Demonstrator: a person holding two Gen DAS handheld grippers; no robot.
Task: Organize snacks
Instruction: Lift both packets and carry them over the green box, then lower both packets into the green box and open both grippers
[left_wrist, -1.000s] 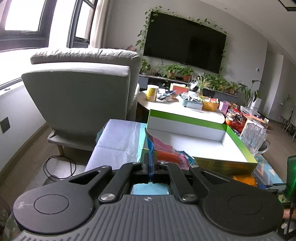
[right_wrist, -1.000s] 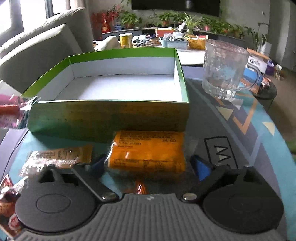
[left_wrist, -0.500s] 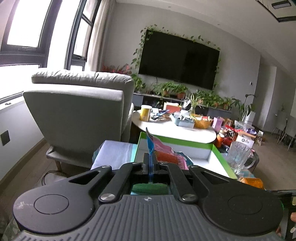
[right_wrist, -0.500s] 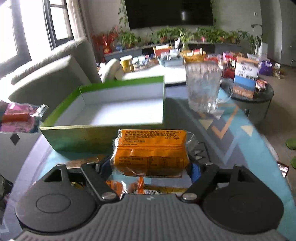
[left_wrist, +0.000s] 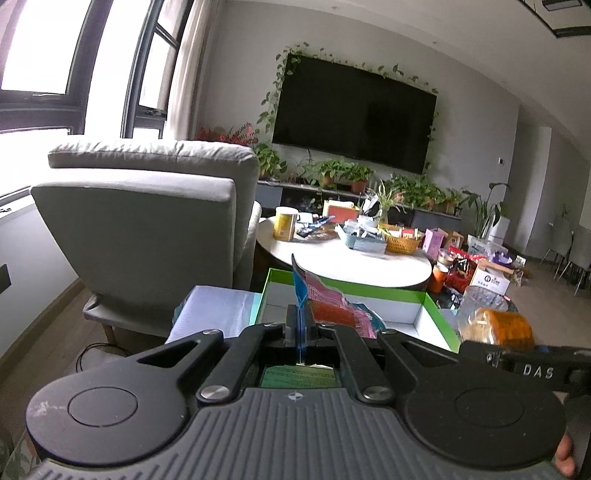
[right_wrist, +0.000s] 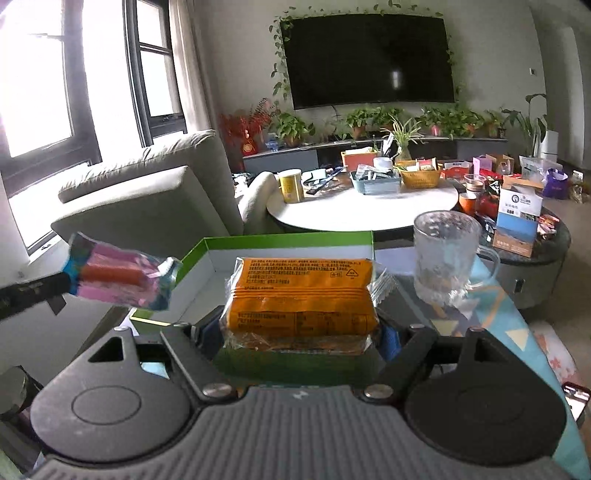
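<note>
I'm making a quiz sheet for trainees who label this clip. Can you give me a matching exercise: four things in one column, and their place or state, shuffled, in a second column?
Things:
1. orange snack pack
2. pink snack packet
3. green box
4. glass mug

Place or state:
A. open and empty, on the near table
B. clamped in the right tongs, lifted
C. standing to the right of the box
D. pinched by one edge in the left tongs

Pairs: 1-B, 2-D, 3-A, 4-C
</note>
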